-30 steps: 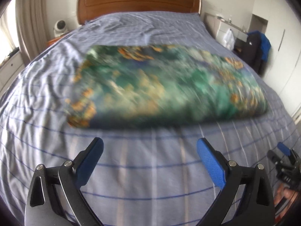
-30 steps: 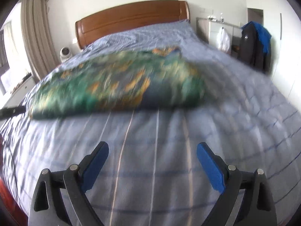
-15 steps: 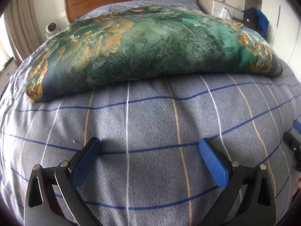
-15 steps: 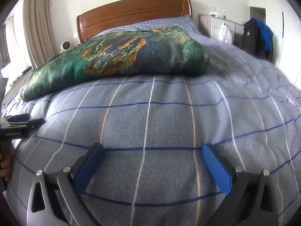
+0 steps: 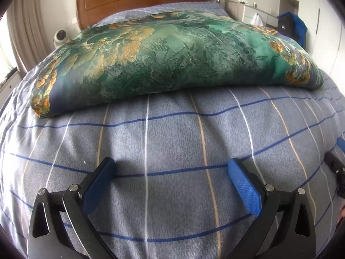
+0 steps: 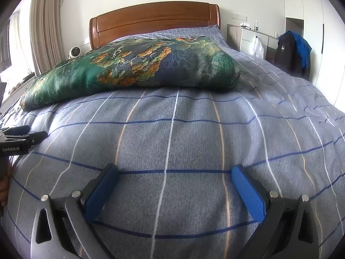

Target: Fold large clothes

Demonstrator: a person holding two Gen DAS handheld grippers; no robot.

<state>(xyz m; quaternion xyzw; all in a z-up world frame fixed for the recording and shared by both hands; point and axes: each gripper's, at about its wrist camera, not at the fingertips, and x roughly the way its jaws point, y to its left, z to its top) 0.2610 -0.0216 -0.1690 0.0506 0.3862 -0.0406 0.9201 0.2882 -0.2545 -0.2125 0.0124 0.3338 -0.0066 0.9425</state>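
Observation:
A folded green cloth with orange and gold flower patterns (image 5: 172, 56) lies across the bed, ahead of both grippers; it also shows in the right wrist view (image 6: 133, 69). My left gripper (image 5: 171, 168) is open and empty, low over the blue-grey checked bed sheet (image 5: 172, 133), short of the cloth's near edge. My right gripper (image 6: 174, 172) is open and empty, also low over the sheet (image 6: 194, 133). The left gripper shows at the left edge of the right wrist view (image 6: 25, 135). The right gripper's tip shows at the right edge of the left wrist view (image 5: 338, 164).
A wooden headboard (image 6: 155, 21) stands at the far end. A small white fan (image 6: 75, 52) sits at the left of the bed. A white cabinet (image 6: 250, 38) and a dark and blue jacket (image 6: 293, 51) stand on the right. Curtains (image 6: 45, 28) hang at the left.
Both grippers have dropped low toward the sheet and moved closer to the folded cloth, which now looks larger. Both stay open and empty.

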